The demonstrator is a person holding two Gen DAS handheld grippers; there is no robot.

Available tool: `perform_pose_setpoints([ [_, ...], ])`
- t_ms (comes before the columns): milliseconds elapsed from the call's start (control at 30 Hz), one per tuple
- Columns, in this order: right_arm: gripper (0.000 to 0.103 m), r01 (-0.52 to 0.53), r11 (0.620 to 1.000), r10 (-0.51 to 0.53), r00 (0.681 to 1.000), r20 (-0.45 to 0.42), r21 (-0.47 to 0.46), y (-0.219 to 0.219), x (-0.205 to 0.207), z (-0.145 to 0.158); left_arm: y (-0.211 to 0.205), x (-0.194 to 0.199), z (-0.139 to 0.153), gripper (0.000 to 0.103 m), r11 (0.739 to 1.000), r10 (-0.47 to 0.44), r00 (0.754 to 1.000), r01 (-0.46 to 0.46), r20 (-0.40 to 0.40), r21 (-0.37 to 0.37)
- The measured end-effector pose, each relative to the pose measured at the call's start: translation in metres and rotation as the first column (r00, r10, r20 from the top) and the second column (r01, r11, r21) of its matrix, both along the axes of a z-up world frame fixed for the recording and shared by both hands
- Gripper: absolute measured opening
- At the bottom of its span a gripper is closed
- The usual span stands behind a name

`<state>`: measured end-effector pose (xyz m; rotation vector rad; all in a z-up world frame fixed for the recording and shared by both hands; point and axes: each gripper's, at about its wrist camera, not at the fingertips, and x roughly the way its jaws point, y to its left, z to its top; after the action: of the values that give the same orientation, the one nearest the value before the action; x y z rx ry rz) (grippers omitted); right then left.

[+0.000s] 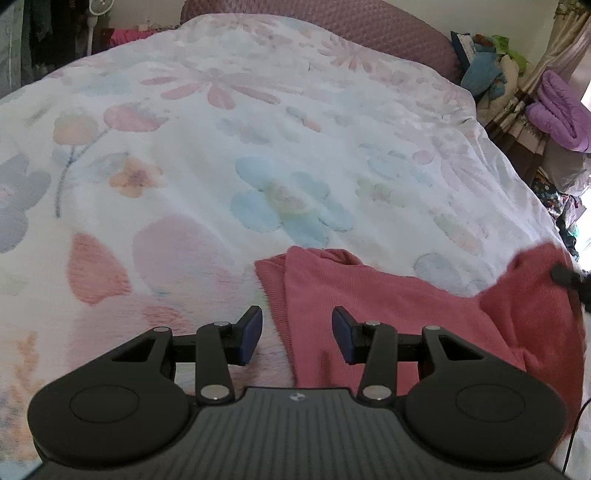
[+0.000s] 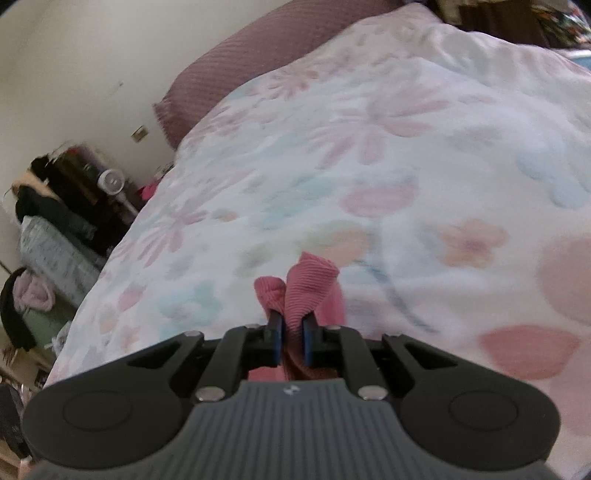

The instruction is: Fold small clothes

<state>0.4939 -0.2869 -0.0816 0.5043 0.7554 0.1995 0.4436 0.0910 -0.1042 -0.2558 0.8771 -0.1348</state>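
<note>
Pink knit garment (image 1: 369, 306): lies at the near edge of the bed, partly spread on the flowered blanket (image 1: 221, 166), its left ribbed edge folded over, its right portion lifted. Right gripper (image 2: 293, 332): jaws clenched on a bunched ribbed corner of the garment, which sticks up past the fingertips. Left gripper (image 1: 297, 336): jaws released and wide apart, holding nothing, poised over the garment's left edge. Risks, as judged: the pinched corner is a small wad and could slip out if pulled hard; with the left side unpinned, a pull may drag the whole piece across the fuzzy blanket rather than fold it; the doubled left edge may crease unevenly. Surroundings: mauve headboard (image 1: 332, 22) beyond; purple bundle (image 1: 561, 110) and heaped clothes at the right; fan (image 2: 110, 181) and dark clothing at the left. Nothing on the blanket blocks the fold.
</note>
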Motion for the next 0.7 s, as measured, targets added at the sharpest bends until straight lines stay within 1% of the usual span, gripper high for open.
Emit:
perform_pose_setpoints([
  [133, 0.006, -0.038, 0.999, 0.038, 0.999, -0.009, 0.002, 0.063, 0.013, 0.018, 0.014, -0.006, 0.002, 0.051, 1.0, -0.002, 1.0, 0.002, -0.007, 0.014],
  [233, 0.006, -0.069, 0.998, 0.068, 0.997, -0.032, -0.013, 0.111, 0.021, 0.019, 0.026, -0.009, 0.001, 0.051, 1.0, 0.0, 1.0, 0.0, -0.007, 0.031],
  [300, 0.006, -0.098, 0.994, 0.096, 0.994, -0.057, -0.038, 0.147, 0.028, 0.014, 0.036, -0.011, 0.0, 0.051, 1.0, 0.009, 1.0, -0.009, -0.006, 0.029],
  [400, 0.006, -0.152, 0.985, 0.145, 0.986, -0.085, -0.085, 0.194, 0.036, -0.001, 0.049, -0.012, -0.005, 0.051, 1.0, 0.016, 0.999, -0.016, -0.028, 0.005],
  [567, 0.006, -0.224, 0.968, 0.203, 0.964, -0.171, -0.113, 0.241, 0.05, -0.043, 0.064, -0.016, -0.01, 0.051, 0.999, 0.028, 0.999, -0.029, -0.038, -0.021],
  [667, 0.006, -0.254, 0.943, 0.217, 0.959, -0.182, -0.216, 0.261, 0.057, -0.058, 0.067, -0.018, -0.013, 0.051, 0.998, 0.035, 0.998, -0.037, -0.043, -0.044],
  [700, 0.006, -0.264, 0.939, 0.224, 0.955, -0.192, -0.218, 0.264, 0.059, -0.064, 0.066, -0.018, -0.013, 0.051, 0.998, 0.034, 0.998, -0.036, -0.044, -0.049],
])
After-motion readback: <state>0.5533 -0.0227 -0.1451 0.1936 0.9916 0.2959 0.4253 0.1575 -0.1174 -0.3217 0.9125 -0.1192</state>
